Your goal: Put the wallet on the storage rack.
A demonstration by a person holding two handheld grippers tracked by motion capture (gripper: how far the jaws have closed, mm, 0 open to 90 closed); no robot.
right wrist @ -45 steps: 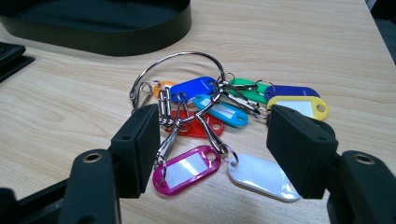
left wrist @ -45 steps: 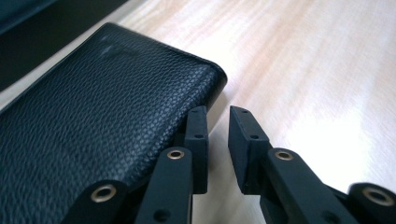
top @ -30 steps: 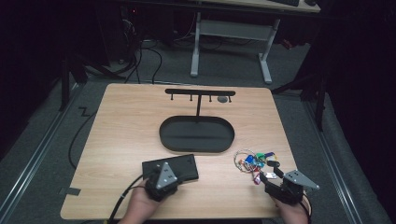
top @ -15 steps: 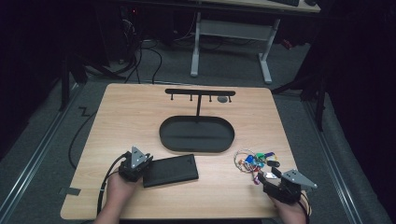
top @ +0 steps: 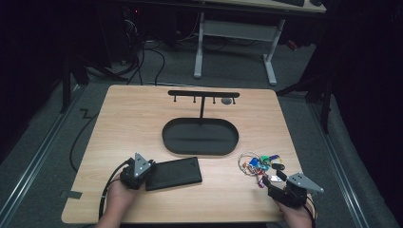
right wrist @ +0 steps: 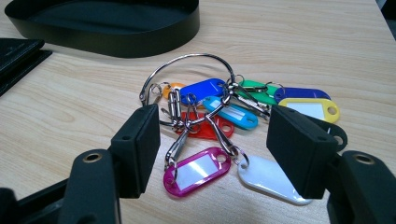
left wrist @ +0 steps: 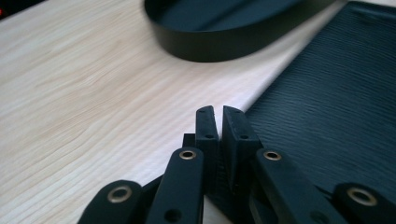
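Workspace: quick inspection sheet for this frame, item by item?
Surface: wooden table, bare between items.
Job's things: black oval tray with hook stand; flat black case; bunch of coloured key tags on a ring.
Clutter: nothing seen.
Grippers: left hand-held gripper shut, at the case's edge; right hand-held gripper open, jaws either side of the tags.
Cables: black cable trails from the left one.
Surroundings: dark room, desk frame behind.

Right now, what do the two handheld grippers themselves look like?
Both are black. The left gripper and right gripper each carry a grey three-cornered plate on top and trail a black cable. Their jaws are flat rectangular black pads on linkage arms with brass-coloured pivot rivets. No sleeves show.
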